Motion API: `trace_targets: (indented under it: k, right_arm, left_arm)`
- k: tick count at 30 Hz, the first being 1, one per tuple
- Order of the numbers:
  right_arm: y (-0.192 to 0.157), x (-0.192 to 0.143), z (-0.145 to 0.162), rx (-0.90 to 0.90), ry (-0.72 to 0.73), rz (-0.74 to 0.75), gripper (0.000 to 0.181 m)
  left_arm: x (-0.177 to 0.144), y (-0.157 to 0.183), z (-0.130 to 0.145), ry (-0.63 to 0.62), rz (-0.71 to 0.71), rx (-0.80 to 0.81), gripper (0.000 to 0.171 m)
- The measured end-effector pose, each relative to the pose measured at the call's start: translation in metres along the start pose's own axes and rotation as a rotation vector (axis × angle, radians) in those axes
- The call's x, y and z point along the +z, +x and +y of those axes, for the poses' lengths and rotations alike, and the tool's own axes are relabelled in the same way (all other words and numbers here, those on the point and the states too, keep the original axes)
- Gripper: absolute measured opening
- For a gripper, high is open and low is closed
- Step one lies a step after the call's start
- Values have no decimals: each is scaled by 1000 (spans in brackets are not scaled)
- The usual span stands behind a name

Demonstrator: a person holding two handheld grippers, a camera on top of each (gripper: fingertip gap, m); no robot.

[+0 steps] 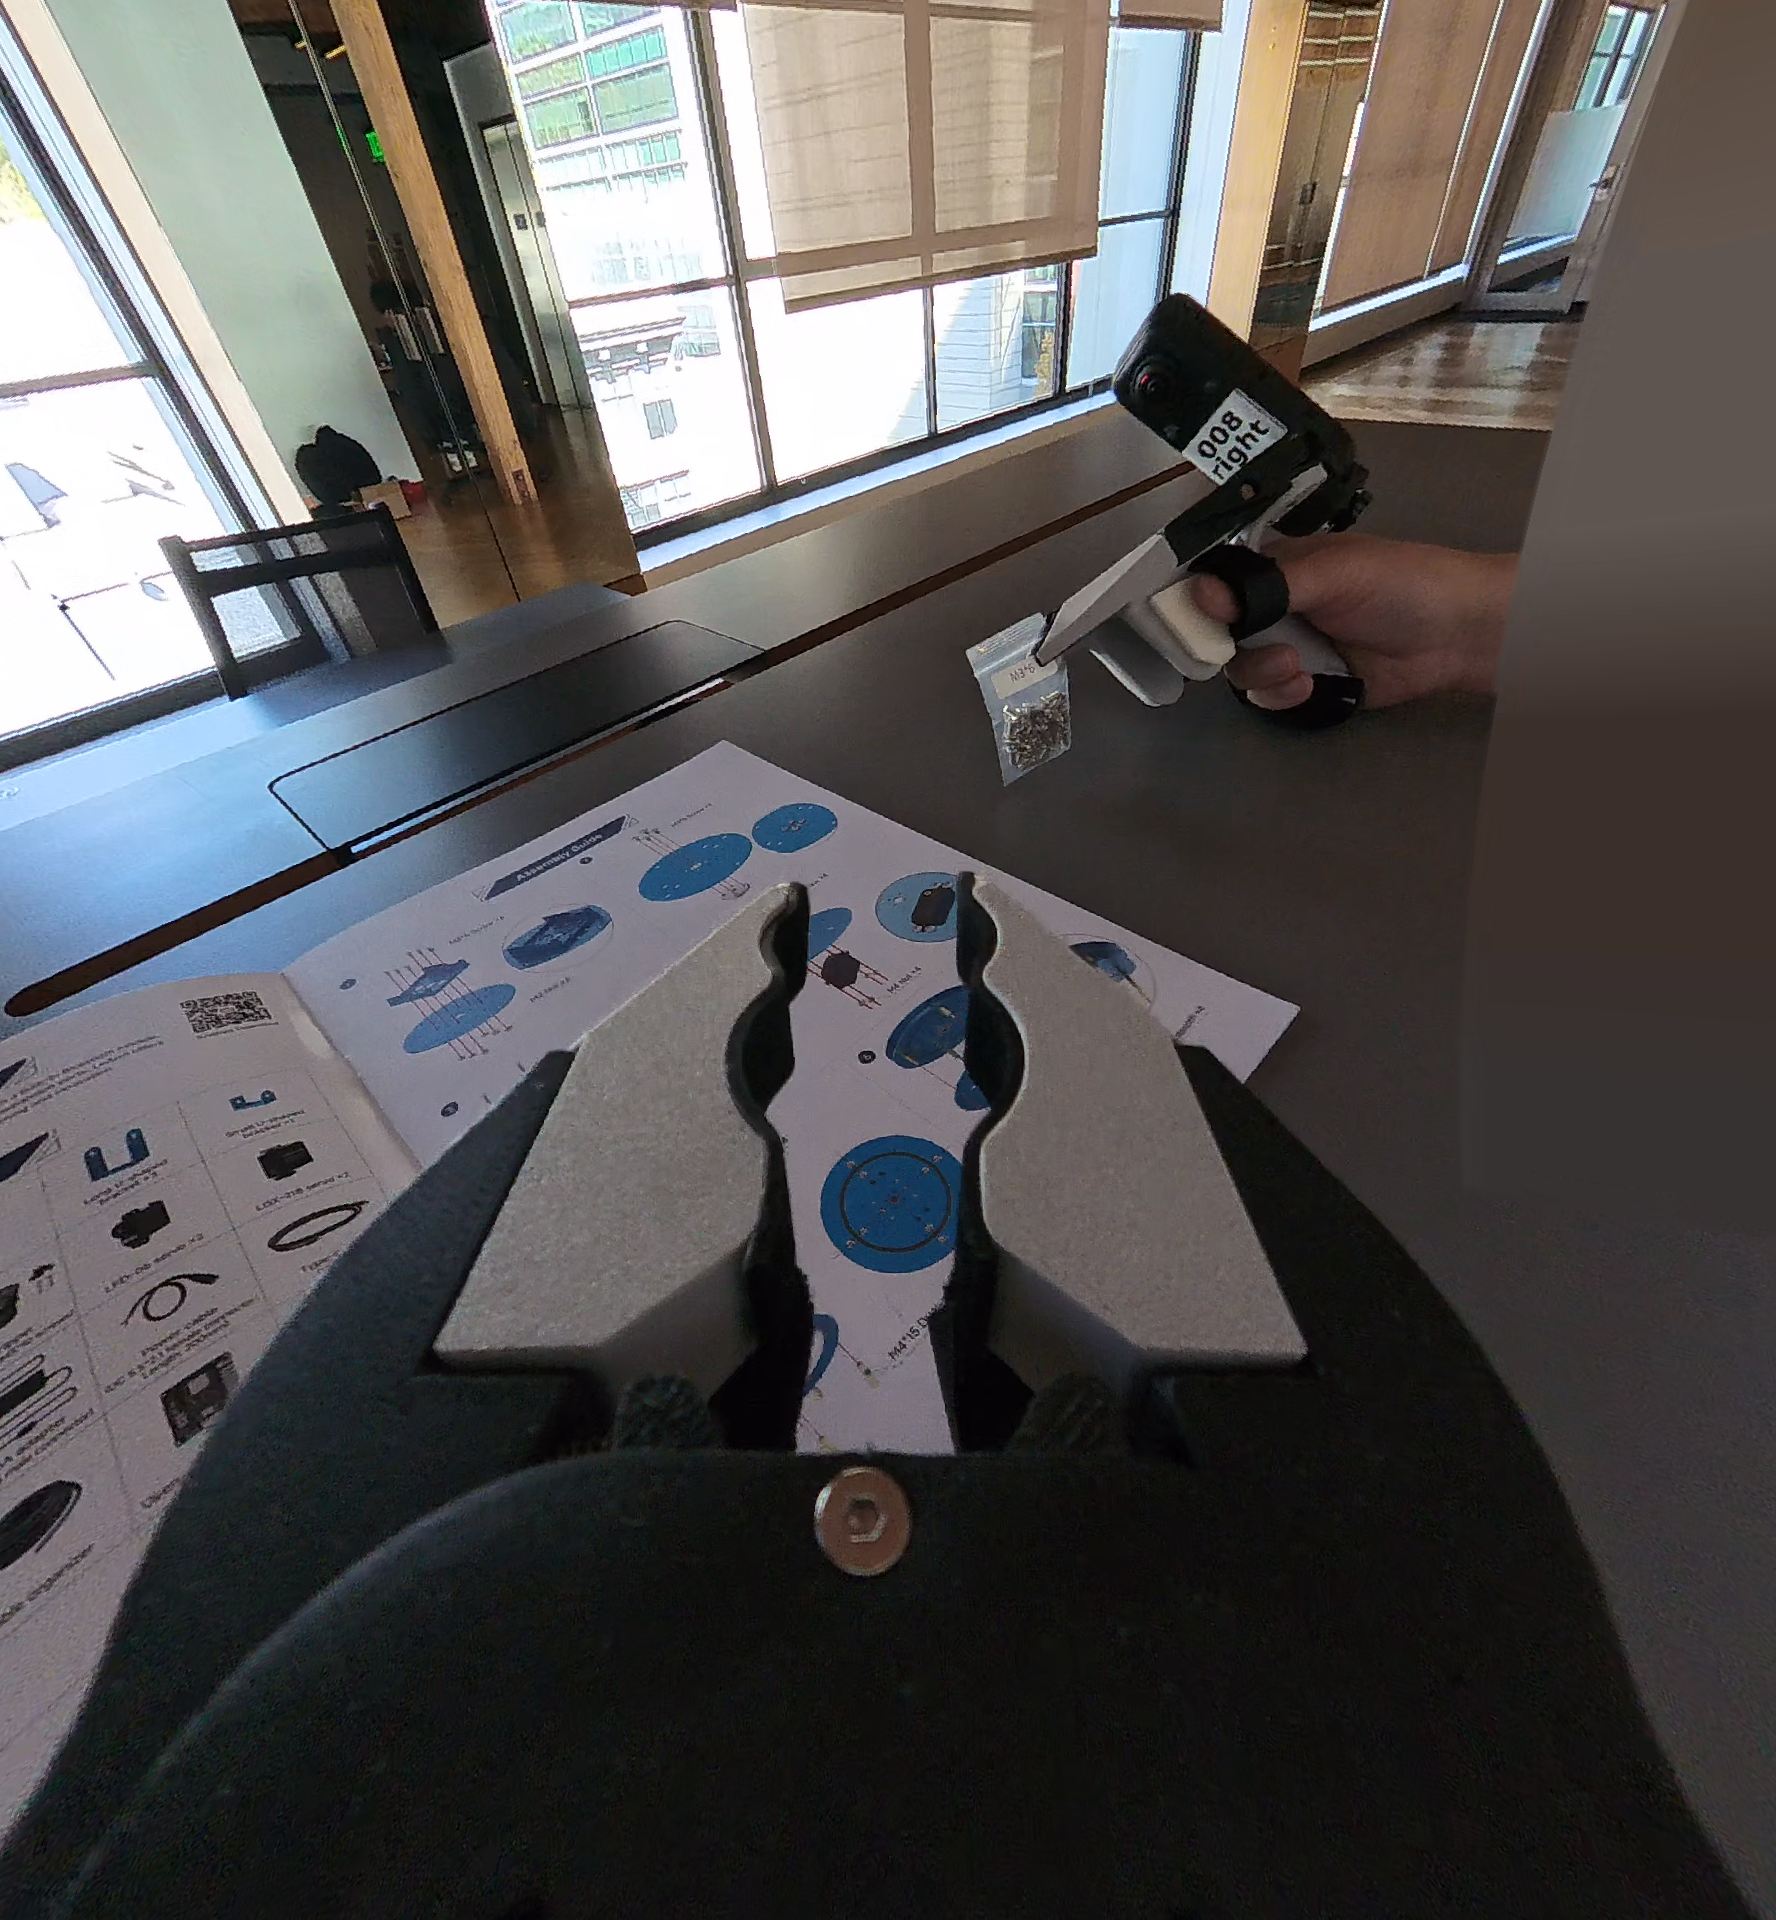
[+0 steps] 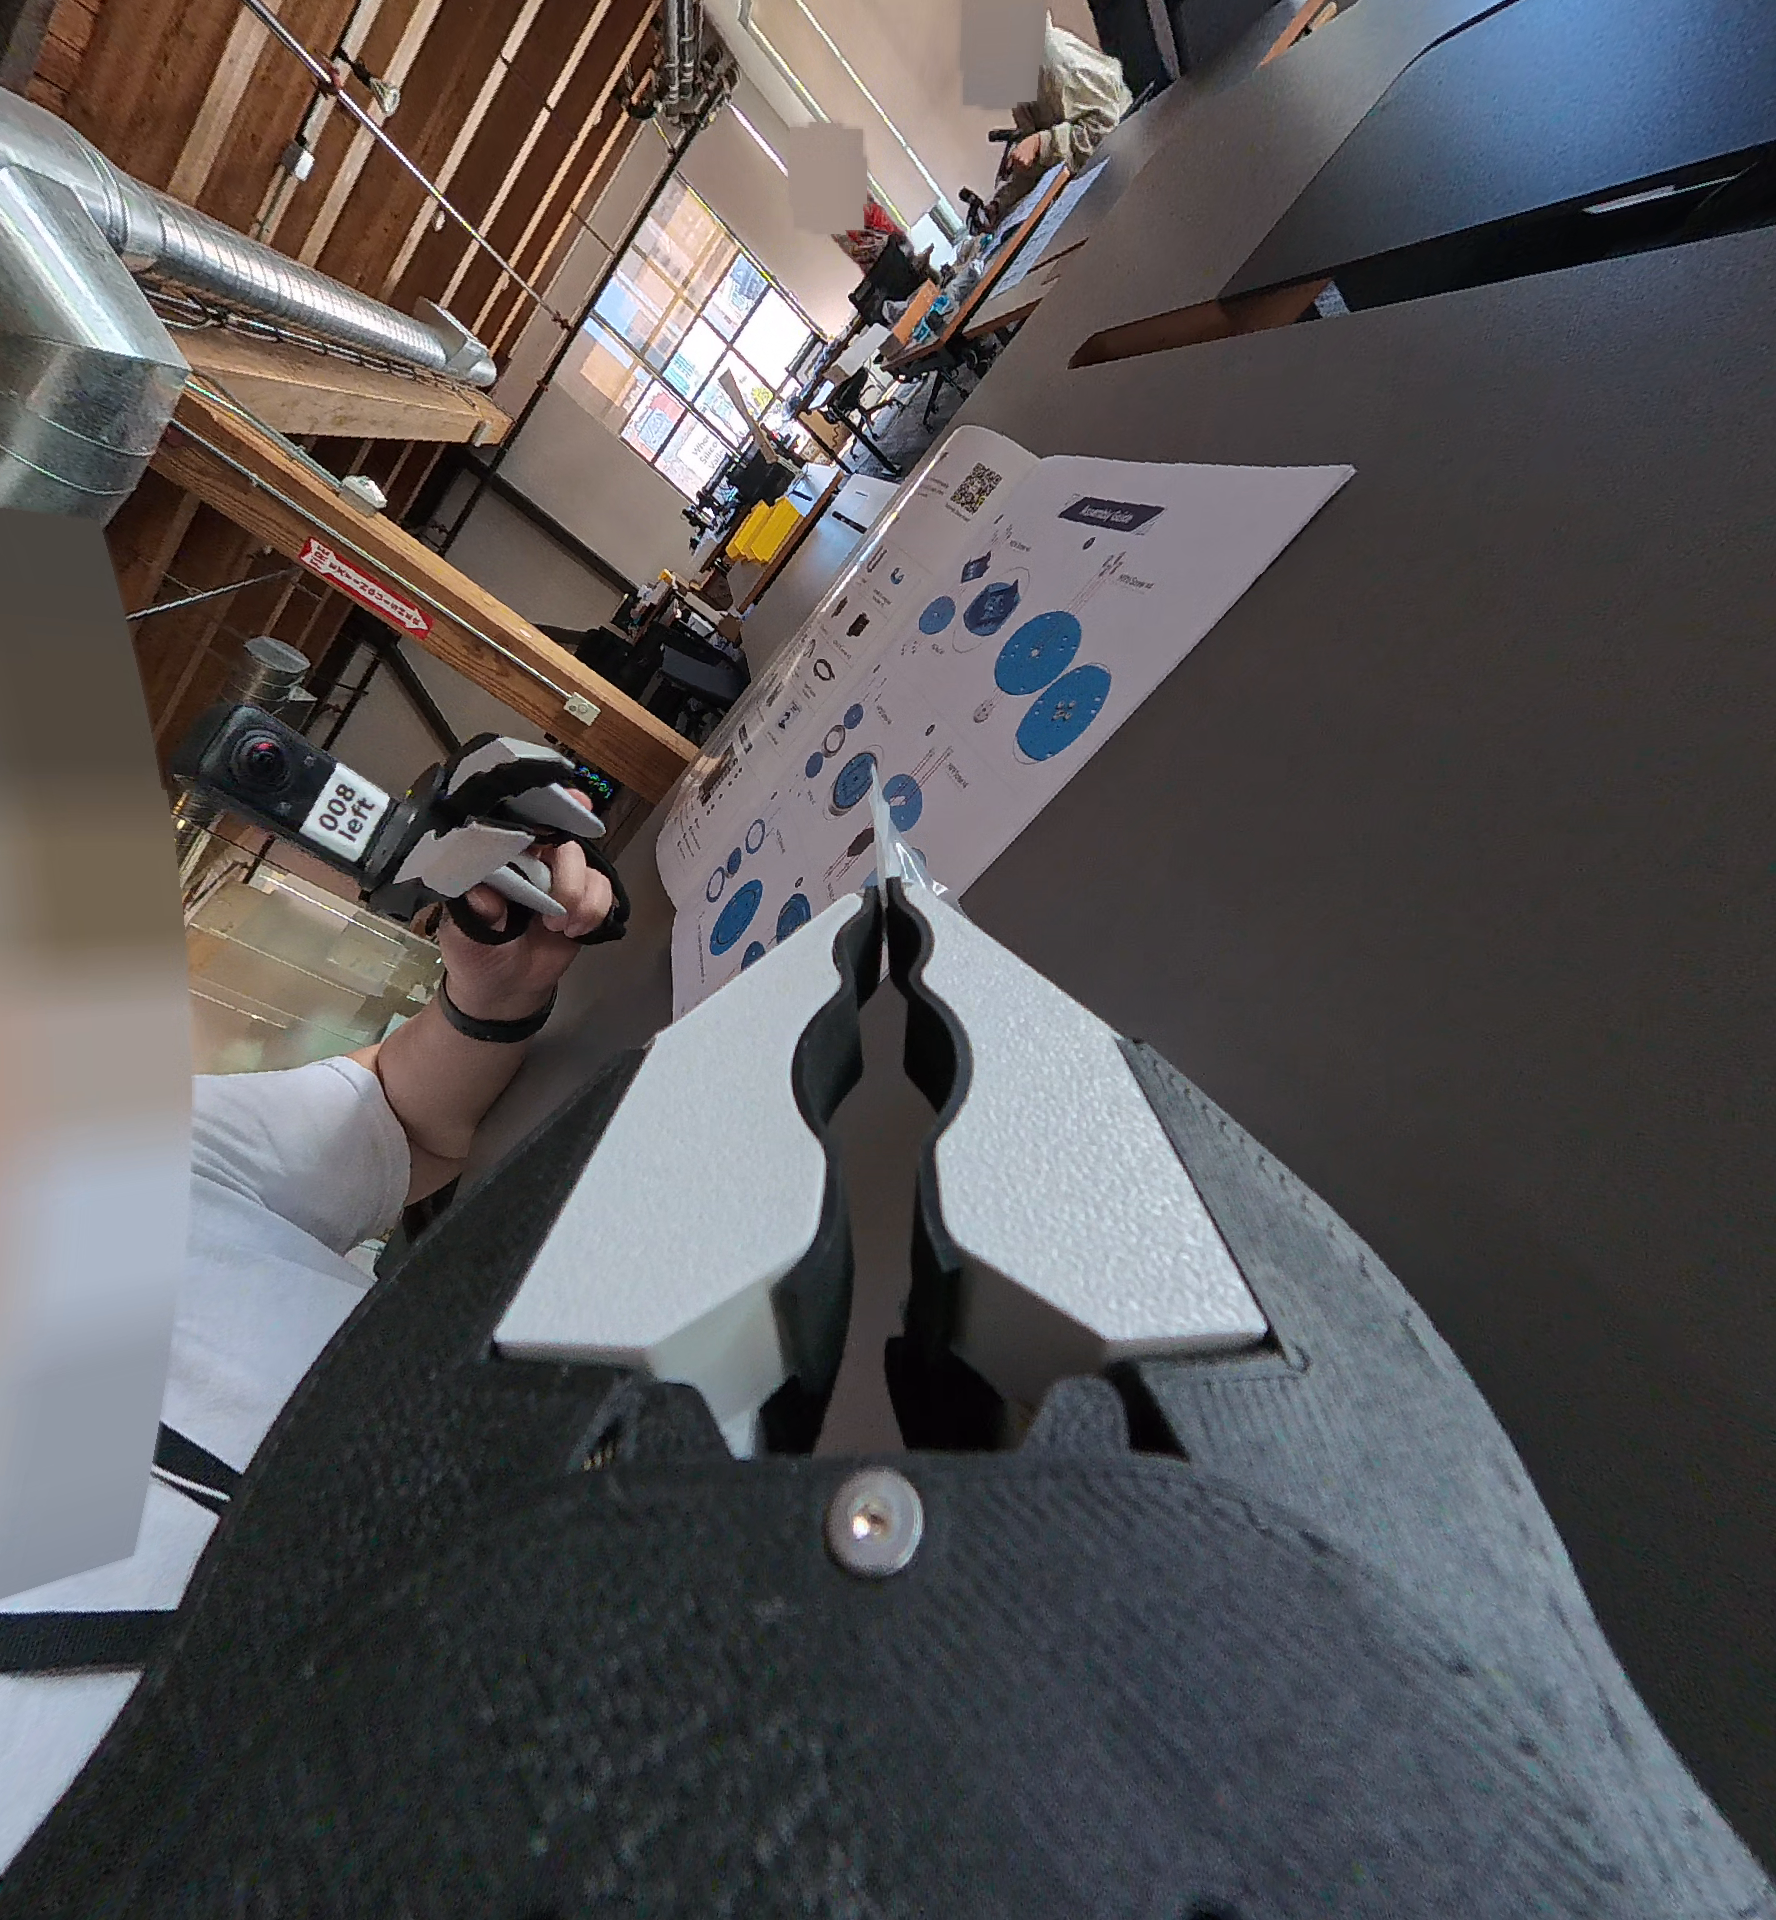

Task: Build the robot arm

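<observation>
Right tool (image 2: pixel 889 891) pinching screw bag (image 2: pixel 899 847), contents hidden

I am seeing print on the open booklet (image 1: pixel 344 1049), one white sticker (image 1: pixel 1232 434), a second white sticker (image 2: pixel 346 816), a label (image 1: pixel 1019 675) on the screw bag (image 1: pixel 1035 722) and a red sign (image 2: pixel 364 587).

I see strong daylight flooding through the windows (image 1: pixel 863 260), blown-out white at the left edge, sharp focus throughout, wide-angle bending near the edges.

Left gripper (image 1: pixel 879 894) held level, jaws parted, empty. Right gripper (image 2: pixel 889 885) raised, tilted, jaws pinched together.
</observation>
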State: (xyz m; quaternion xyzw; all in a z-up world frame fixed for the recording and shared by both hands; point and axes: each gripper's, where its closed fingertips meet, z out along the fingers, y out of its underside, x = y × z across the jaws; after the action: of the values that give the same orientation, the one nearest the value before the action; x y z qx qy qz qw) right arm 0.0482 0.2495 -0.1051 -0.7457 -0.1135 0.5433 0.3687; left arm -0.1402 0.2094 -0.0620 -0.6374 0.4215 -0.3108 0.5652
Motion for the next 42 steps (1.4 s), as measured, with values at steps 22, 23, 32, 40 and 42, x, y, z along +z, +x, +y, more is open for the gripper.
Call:
trace_targets:
  k: [22, 23, 32, 40, 42]
  right_arm:
    - [-1, -8, -14, -36, 107, 14, 0]
    - [-1, -9, -15, -35, 115, 10, 0]
    - [-2, -13, -19, -71, 168, 49, 0]
    - [-5, -21, -26, -85, 278, 83, 0]
    - [-5, -23, -28, -97, 299, 94, 0]
  left_arm:
    - [-177, -106, -17, -42, -542, 51, 0]
    - [-230, -139, -10, -78, -658, 75, 0]
    - [-673, -288, 9, -92, -1134, -94, 1]
    - [-576, -145, 309, -187, -772, -540, 42]
    - [-546, -137, 353, -192, -766, -568, 36]
